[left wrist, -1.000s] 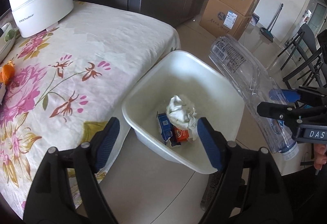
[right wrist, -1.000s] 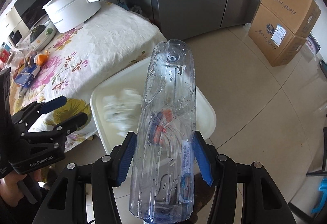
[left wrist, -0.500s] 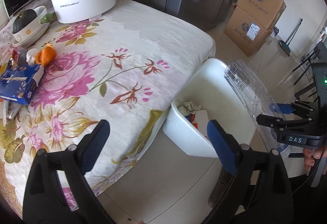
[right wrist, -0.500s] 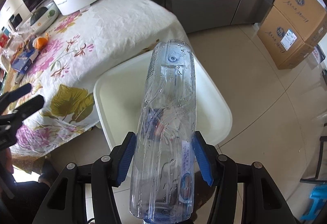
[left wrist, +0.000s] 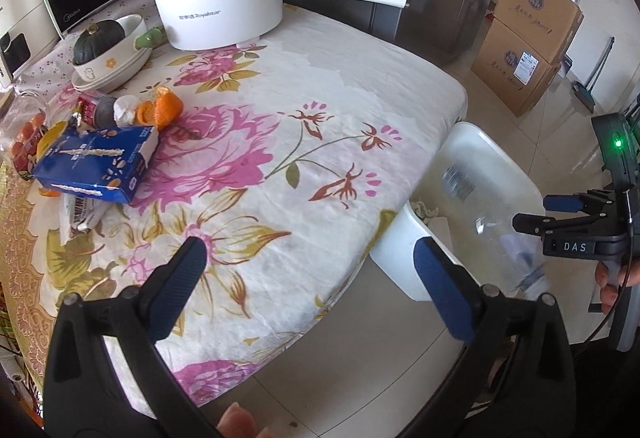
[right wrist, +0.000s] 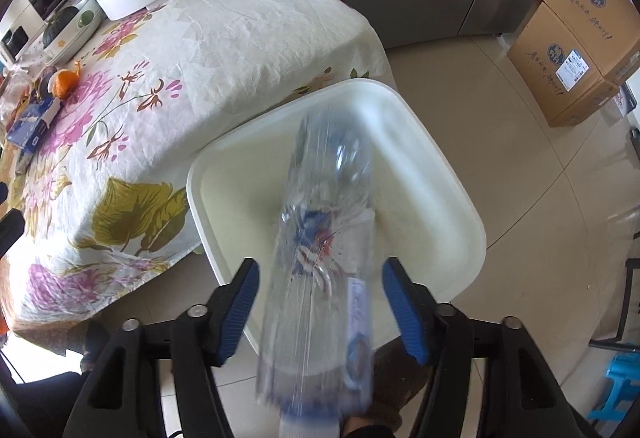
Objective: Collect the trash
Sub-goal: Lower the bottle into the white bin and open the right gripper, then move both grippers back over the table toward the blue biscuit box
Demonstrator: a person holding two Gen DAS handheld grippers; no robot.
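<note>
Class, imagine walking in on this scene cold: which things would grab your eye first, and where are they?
First, the blurred clear bottle, between the open pads of the right gripper and over the white bin on the floor. Next, the flowered tablecloth, with a big white pot at its far end. Then the litter at the left edge: a blue box and orange peel.

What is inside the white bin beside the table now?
Inside the white bin a clear plastic bottle is blurred, between the right gripper's open jaws. The left wrist view shows crumpled paper at the near wall. The bottle covers the rest of the bottom.
</note>
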